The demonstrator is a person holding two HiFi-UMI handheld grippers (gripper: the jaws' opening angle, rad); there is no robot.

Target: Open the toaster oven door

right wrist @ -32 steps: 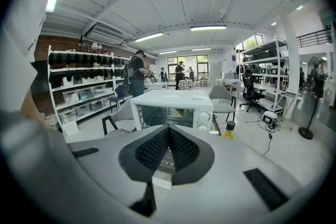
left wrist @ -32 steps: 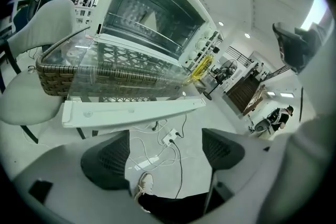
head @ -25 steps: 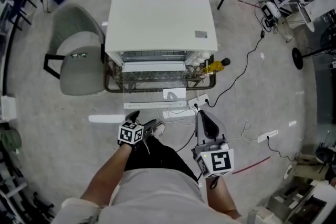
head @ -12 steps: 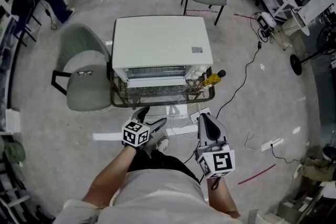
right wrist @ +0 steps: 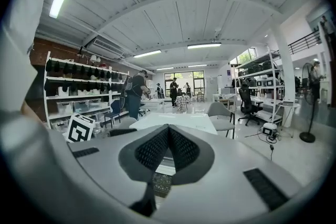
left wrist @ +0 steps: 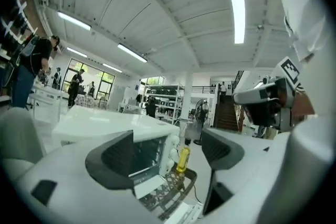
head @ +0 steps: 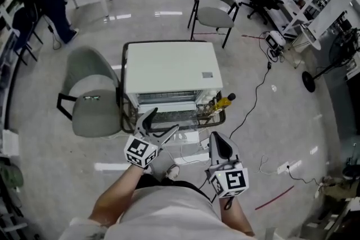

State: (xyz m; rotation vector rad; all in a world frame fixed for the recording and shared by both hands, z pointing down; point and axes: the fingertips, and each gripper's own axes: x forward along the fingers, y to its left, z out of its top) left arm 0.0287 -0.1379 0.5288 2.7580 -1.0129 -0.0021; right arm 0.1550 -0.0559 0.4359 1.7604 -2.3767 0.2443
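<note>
White toaster oven [head: 169, 67] is sitting on a low wire rack [head: 224, 116] mid-floor, its door facing the near side. The left gripper [head: 162, 122] is hovering just in front of it, jaws spread wide and empty. The right gripper [head: 218, 140] is hanging to the right, jaws pressed together, holding nothing.

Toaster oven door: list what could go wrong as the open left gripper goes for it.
1. The yellow bottle stands close by the toaster oven's front corner. A wide swing of the left gripper could tip it.
2. The oven sits on a low wire tray, so a hard pull may drag it forward instead of opening the door.
</note>
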